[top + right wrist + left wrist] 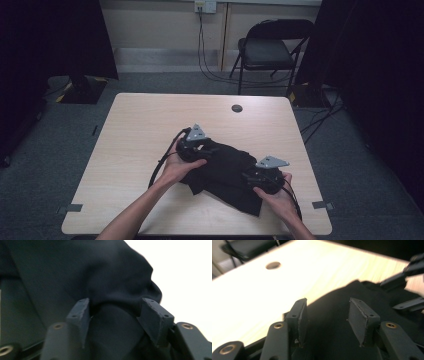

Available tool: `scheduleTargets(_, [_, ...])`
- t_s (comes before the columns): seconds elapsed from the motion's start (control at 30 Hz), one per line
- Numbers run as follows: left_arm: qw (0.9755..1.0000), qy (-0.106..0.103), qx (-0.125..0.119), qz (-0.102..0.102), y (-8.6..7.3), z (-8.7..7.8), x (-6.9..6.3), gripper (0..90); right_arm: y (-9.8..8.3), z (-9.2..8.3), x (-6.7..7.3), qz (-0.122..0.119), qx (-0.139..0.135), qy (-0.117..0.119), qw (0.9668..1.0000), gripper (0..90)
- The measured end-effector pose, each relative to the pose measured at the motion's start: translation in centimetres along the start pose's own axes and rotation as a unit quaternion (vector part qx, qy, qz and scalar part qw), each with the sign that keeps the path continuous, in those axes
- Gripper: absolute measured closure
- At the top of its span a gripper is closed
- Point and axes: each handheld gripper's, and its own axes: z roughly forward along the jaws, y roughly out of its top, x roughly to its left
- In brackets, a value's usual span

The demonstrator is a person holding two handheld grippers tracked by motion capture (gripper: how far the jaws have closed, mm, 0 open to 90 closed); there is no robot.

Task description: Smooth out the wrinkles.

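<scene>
left tongs [327, 320]: held apart over black cloth [225, 167] | right tongs [117, 320]: apart, cloth fold between, unclamped | worktop [145, 125]

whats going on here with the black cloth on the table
A person is working a black cloth on a wooden table with a handheld gripper in each hand. The left gripper is at the cloth's upper left edge and the right gripper at its lower right. In the left gripper view the jaws stand apart over the cloth without pressing on it. In the right gripper view a bunched fold of cloth sits between the jaws, but whether they pinch it is hard to tell. The cloth lies crumpled, not yet flat or folded.
</scene>
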Motion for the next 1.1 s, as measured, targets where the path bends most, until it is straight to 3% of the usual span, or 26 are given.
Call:
scheduleTargets(0.03, [0.9998, -0.009, 0.018, 0.005, -0.4, 0.9, -0.1, 47.0, -0.2, 0.2, -0.1, 0.001, 0.010, 0.001, 1.0000, 34.3])
scheduleTargets(0.07, [0.9988, -0.001, 0.044, 0.020, -0.9, 1.6, -0.3, 44.5, -0.4, 0.3, -0.3, 0.003, 0.013, 0.006, 0.9999, 32.8])
scheduleTargets(0.1, [0.9983, 0.000, 0.052, 0.028, -1.9, 2.2, -0.5, 44.5, -0.9, 0.6, -0.6, 0.016, 0.009, 0.009, 0.9998, 28.9])
scheduleTargets(0.13, [0.9985, -0.010, 0.049, 0.023, -2.4, 2.2, -0.5, 42.9, -1.1, 0.8, -0.7, 0.018, 0.013, 0.014, 0.9997, 26.8])
scheduleTargets(0.17, [0.9979, -0.012, 0.057, 0.030, -2.7, 2.0, -0.4, 40.8, -1.3, 1.1, -0.8, 0.013, 0.015, 0.016, 0.9997, 25.2])
scheduleTargets(0.3, [0.9982, -0.007, 0.054, 0.023, -3.8, 1.6, -0.6, 36.9, -1.4, 1.9, -0.9, 0.008, 0.015, 0.015, 0.9997, 21.0])
scheduleTargets(0.47, [0.9984, 0.003, 0.057, 0.000, -5.6, 1.5, -0.8, 32.4, -1.4, 2.5, -1.2, -0.008, 0.006, 0.007, 0.9999, 20.9])
scheduleTargets(0.5, [0.9980, -0.006, 0.055, -0.030, -6.4, 1.2, -0.5, 32.2, -1.5, 2.6, -1.5, -0.006, -0.001, 0.004, 1.0000, 20.8])
scheduleTargets(0.57, [0.9982, -0.005, 0.048, -0.036, -6.9, 0.9, -0.5, 32.7, -1.5, 2.5, -1.6, -0.009, -0.007, 0.003, 0.9999, 20.8])
scheduleTargets(0.77, [0.9978, -0.009, 0.049, -0.045, -6.5, 0.5, -0.6, 32.7, -1.3, 1.9, -1.4, -0.010, -0.009, -0.003, 0.9999, 18.5])
scheduleTargets(0.83, [0.9979, -0.012, 0.042, -0.049, -6.1, -0.1, -0.5, 32.8, -1.0, 1.4, -1.4, 0.001, -0.009, -0.005, 0.9999, 15.8])
scheduleTargets(0.97, [0.9984, -0.014, 0.020, -0.050, -5.6, -1.6, -0.2, 32.6, -0.7, 0.1, -1.4, 0.010, -0.024, -0.012, 0.9996, 15.5])
scheduleTargets(1.1, [0.9987, -0.018, 0.017, -0.045, -5.0, -2.7, -0.1, 31.3, -0.3, -1.1, -1.5, 0.021, -0.047, -0.011, 0.9986, 15.2])
